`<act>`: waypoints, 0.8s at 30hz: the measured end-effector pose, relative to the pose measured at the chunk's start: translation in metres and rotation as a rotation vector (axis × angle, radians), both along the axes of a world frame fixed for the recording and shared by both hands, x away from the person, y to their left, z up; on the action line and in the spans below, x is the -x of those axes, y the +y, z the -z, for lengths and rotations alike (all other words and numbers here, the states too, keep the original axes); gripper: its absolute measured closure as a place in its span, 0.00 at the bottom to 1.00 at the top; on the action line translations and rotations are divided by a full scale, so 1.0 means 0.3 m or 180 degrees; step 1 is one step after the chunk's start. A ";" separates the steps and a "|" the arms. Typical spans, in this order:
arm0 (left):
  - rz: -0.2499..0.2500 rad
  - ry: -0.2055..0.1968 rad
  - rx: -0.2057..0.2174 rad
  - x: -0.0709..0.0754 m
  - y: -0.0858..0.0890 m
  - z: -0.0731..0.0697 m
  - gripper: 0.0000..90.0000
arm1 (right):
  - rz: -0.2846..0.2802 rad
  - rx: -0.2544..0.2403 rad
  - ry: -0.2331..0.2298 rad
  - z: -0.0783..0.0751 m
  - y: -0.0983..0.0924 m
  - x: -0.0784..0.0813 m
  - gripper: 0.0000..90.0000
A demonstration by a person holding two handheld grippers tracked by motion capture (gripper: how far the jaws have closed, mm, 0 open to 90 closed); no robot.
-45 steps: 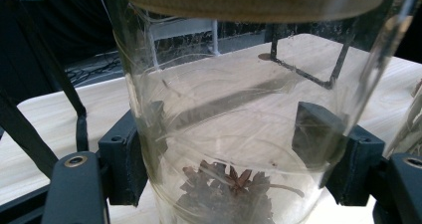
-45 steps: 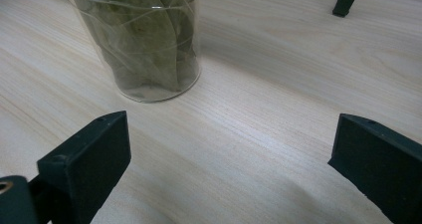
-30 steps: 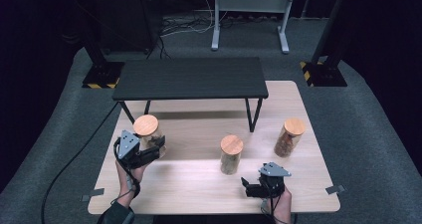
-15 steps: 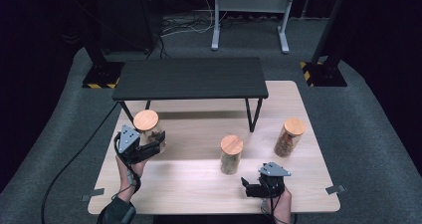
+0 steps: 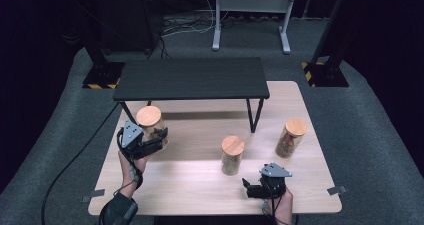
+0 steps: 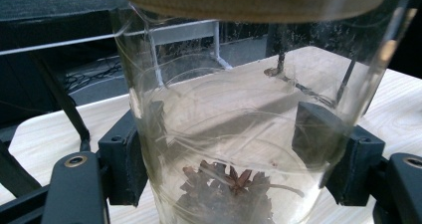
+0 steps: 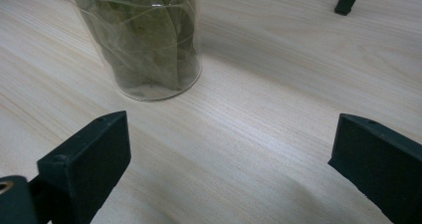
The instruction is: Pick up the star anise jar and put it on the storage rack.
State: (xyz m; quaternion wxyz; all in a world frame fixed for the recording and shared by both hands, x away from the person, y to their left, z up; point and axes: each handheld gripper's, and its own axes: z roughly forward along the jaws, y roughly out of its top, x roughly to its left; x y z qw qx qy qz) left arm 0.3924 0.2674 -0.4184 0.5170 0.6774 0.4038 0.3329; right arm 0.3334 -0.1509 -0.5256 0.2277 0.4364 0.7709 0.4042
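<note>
A glass jar [image 5: 151, 126] with a round wooden lid is held tight by the left gripper [image 5: 150, 146], with one black pad pressed on each side of the glass. In the left gripper view, dark star-shaped spices [image 6: 226, 189] are seen at the bottom of this jar [image 6: 239, 119]. The jar is found just in front of the small black shelf [image 5: 192, 78], near the shelf's left end. The shelf is stood on a light wooden table [image 5: 200, 195]. A second jar [image 5: 232, 155] with green leaves inside is placed in front of the shelf's right leg. A third jar [image 5: 290, 137] is seen to the right of that leg. The right gripper [image 5: 252, 189] is held well in front of the shelf, near the leaf jar, with its jaws spread wide and nothing between them.
</note>
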 end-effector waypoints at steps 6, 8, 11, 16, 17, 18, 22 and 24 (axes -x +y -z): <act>-0.0023 -0.0019 0.0017 -0.015 -0.003 -0.016 0.28 | 0.0002 -0.0001 0.0000 0.000 0.000 0.000 0.01; -0.0024 -0.0018 0.0012 -0.018 -0.004 -0.018 0.28 | 0.0000 0.0001 -0.0003 0.000 0.000 0.000 0.01; -0.0029 -0.0025 0.0021 -0.026 -0.004 -0.028 0.28 | -0.0002 0.0000 0.0000 0.000 0.000 0.000 0.01; -0.0033 -0.0047 0.0025 -0.035 -0.003 -0.044 0.28 | -0.0001 0.0003 -0.0001 0.000 0.000 0.000 0.01; -0.0033 -0.0049 0.0020 -0.037 -0.003 -0.047 0.28 | -0.0001 0.0002 -0.0003 0.000 0.000 0.000 0.01; -0.0036 -0.0054 0.0015 -0.039 -0.004 -0.050 0.28 | -0.0001 0.0001 -0.0002 0.000 0.000 0.000 0.01; -0.0037 -0.0072 -0.0038 -0.043 -0.008 -0.058 0.28 | 0.0003 0.0000 -0.0001 0.000 0.000 0.000 0.01; -0.0040 -0.0067 -0.0049 -0.047 -0.008 -0.061 0.28 | 0.0003 0.0002 -0.0001 0.000 0.000 0.000 0.01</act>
